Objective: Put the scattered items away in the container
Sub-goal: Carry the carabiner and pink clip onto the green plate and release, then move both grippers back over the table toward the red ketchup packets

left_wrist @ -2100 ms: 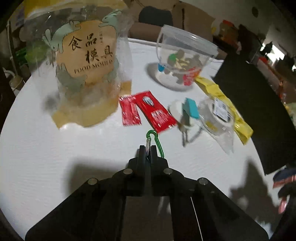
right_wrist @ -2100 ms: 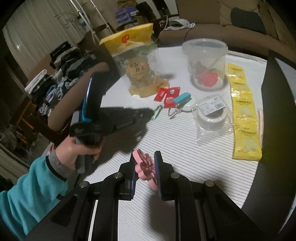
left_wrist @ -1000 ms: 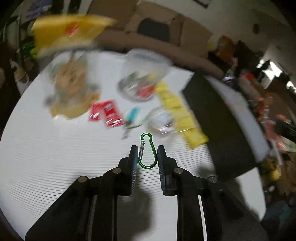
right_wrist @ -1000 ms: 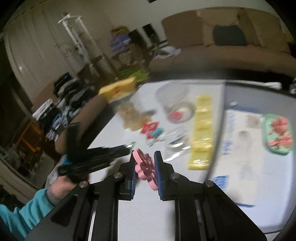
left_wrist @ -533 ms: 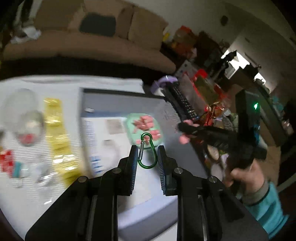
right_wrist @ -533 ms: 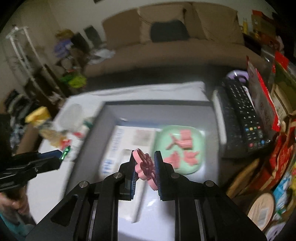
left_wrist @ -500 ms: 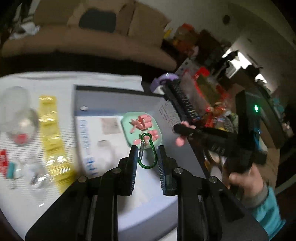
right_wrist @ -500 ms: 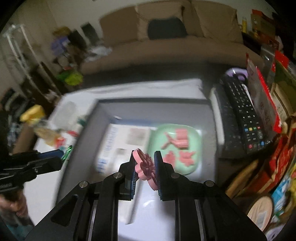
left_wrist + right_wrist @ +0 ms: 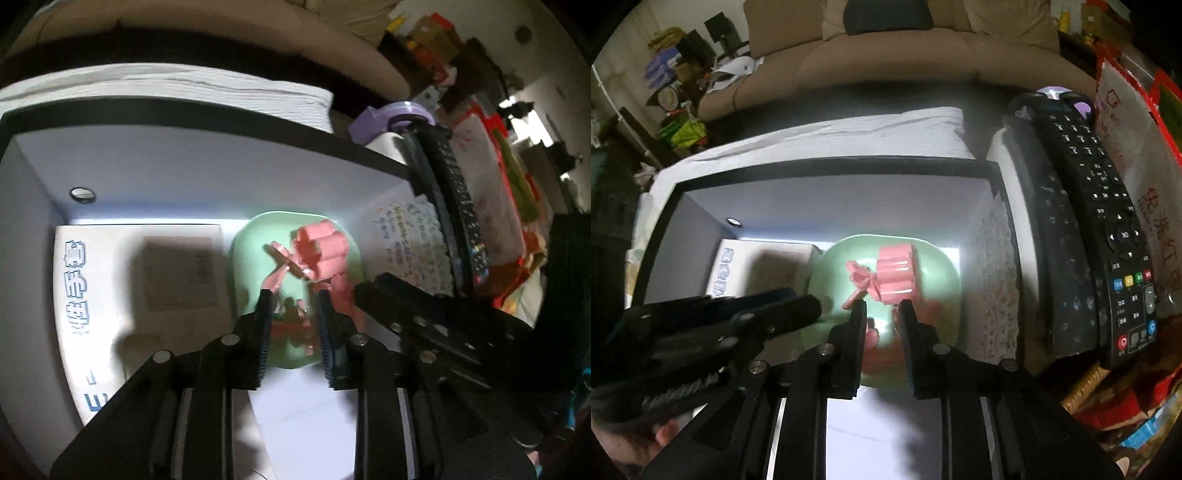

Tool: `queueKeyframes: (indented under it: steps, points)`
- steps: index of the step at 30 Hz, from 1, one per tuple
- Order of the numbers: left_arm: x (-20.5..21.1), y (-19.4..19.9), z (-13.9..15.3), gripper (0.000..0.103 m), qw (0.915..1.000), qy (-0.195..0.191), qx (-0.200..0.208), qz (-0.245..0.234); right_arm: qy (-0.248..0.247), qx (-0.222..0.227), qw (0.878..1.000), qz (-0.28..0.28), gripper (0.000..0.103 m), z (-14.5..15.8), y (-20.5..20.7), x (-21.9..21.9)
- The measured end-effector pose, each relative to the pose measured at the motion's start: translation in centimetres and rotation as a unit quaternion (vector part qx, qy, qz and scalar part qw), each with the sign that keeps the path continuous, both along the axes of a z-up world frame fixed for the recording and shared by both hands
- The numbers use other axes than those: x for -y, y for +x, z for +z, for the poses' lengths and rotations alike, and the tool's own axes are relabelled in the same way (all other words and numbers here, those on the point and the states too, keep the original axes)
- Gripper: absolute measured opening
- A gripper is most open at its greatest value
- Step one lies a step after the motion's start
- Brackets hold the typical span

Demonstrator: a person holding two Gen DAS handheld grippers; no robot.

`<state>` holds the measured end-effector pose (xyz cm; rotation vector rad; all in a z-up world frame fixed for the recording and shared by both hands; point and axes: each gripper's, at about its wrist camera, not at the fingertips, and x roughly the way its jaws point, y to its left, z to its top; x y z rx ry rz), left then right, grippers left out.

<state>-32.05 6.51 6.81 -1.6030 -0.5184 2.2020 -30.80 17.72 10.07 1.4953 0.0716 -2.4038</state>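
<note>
The green carabiner [image 9: 290,312] is only a dark green blur between the tips of my left tongs [image 9: 293,295], which are spreading at this moment; I cannot tell whether either pad touches it. It hangs over the near end of the mint-green tray [image 9: 243,258] inside the dark-rimmed box [image 9: 184,114]. The pink flower mould [image 9: 872,334] sits in my right tongs [image 9: 882,306], nearly pressed together on it though just starting to ease apart, and it too is above the tray's near end. The two tools point steeply down side by side, left one to the left, tips close together over the same tray. On the tray lie other pink pieces [image 9: 325,251] – a ribbed block and a thin crossed shape. Left of the tray, on the box floor, is a white carton with blue lettering [image 9: 85,277]. Outside the box, along its right wall, lies a black remote control [image 9: 1100,221]; behind the box the white cloth of the table [image 9: 849,133] shows, and beyond that a brown sofa [image 9: 886,48].
</note>
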Motion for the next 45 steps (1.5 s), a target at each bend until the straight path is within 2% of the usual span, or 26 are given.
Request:
queueKeyframes:
  steps: [2, 4, 8, 13, 17, 21, 24, 26, 27, 28, 30, 31, 32, 34, 38, 45]
  points:
    - [1.0, 0.7, 0.4, 0.041, 0.9999, -0.003, -0.005, 0.009, -0.017, -0.013, 1.0, 0.005, 0.031, 0.8, 0.9, -0.3]
    - [1.9, 1.3, 1.1, 0.044, 0.9999, 0.001, -0.008, 0.014, -0.033, -0.022, 0.999, 0.005, 0.042, 1.8, 1.9, -0.7]
    - [3.9, 3.7, 4.4, 0.045, 0.9991, 0.019, -0.035, 0.012, -0.055, -0.047, 0.997, 0.014, 0.044, 4.2, 4.6, -1.3]
    - [8.5, 10.9, 10.8, 0.049, 0.9905, 0.038, -0.131, 0.017, -0.085, -0.072, 0.993, 0.027, 0.051, 7.4, 8.6, -1.7]
    - [13.5, 17.4, 13.9, 0.058, 0.9828, -0.005, -0.183, 0.028, -0.09, -0.084, 0.991, 0.055, 0.057, 9.5, 12.2, 0.2]
    - [19.3, 22.5, 13.4, 0.06, 0.9785, -0.06, -0.188, 0.059, -0.1, -0.089, 0.987, 0.084, 0.06, 10.7, 15.6, 3.2]
    - [23.7, 25.4, 11.2, 0.062, 0.9784, -0.075, -0.169, 0.093, -0.108, -0.088, 0.985, 0.102, 0.06, 10.8, 17.7, 5.7]
    - [25.4, 27.0, 9.7, 0.075, 0.9762, -0.096, -0.161, 0.11, -0.116, -0.084, 0.983, 0.114, 0.06, 10.4, 18.8, 7.6]
    - [26.0, 27.7, 9.1, 0.077, 0.975, -0.104, -0.158, 0.117, -0.121, -0.079, 0.982, 0.12, 0.06, 10.1, 19.4, 8.8]
    - [26.6, 28.3, 8.4, 0.082, 0.9746, -0.106, -0.155, 0.122, -0.122, -0.077, 0.982, 0.124, 0.061, 9.8, 19.9, 9.7]
    - [27.5, 29.3, 7.5, 0.103, 0.9735, -0.107, -0.15, 0.136, -0.119, -0.074, 0.981, 0.132, 0.071, 9.1, 21.0, 11.7]
    - [27.8, 29.8, 7.2, 0.103, 0.9722, -0.111, -0.148, 0.144, -0.112, -0.078, 0.982, 0.129, 0.094, 8.7, 21.4, 12.5]
    - [28.0, 30.3, 7.0, 0.103, 0.9704, -0.118, -0.147, 0.151, -0.095, -0.087, 0.984, 0.12, 0.103, 8.4, 22.0, 13.5]
    - [28.1, 31.1, 7.0, 0.103, 0.9674, -0.132, -0.152, 0.153, -0.075, -0.093, 0.986, 0.116, 0.103, 7.9, 23.0, 14.8]
    - [27.8, 32.0, 8.0, 0.103, 0.9631, -0.151, -0.165, 0.15, -0.083, -0.083, 0.986, 0.121, 0.103, 6.9, 24.8, 16.8]
    - [28.9, 32.6, 8.7, 0.103, 0.96, -0.143, -0.173, 0.167, -0.08, -0.086, 0.985, 0.124, 0.103, 6.5, 26.9, 19.2]
